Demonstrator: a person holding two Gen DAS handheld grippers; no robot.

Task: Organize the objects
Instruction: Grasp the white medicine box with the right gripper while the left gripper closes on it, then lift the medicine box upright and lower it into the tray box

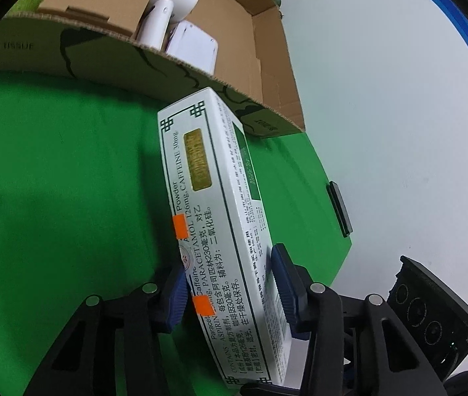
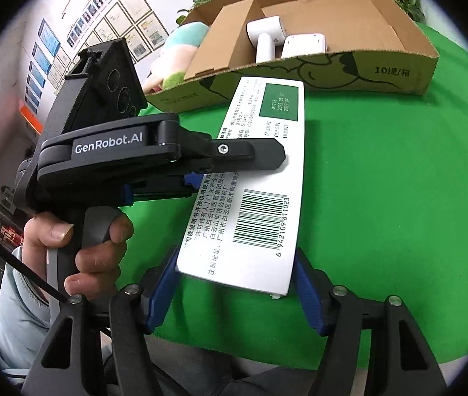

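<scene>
A long white medicine box (image 1: 214, 217) with green print and a barcode (image 2: 260, 171) is held between both grippers over the green table (image 2: 382, 198). My left gripper (image 1: 230, 290) is shut on it, blue pads (image 1: 283, 283) pressing its two sides. From the right wrist view, the left gripper's upper finger (image 2: 250, 151) lies across the box's middle, held by a person's hand (image 2: 78, 241). My right gripper (image 2: 235, 283) is shut on the box's near end, its pads (image 2: 164, 283) against both long edges.
An open cardboard box (image 2: 382, 72) (image 1: 201, 76) stands just beyond, holding a white handheld device (image 2: 265, 38) and a white case (image 2: 304, 44). A plush toy (image 2: 181, 46) lies behind it. A flat black item (image 1: 341, 208) sits at the table edge.
</scene>
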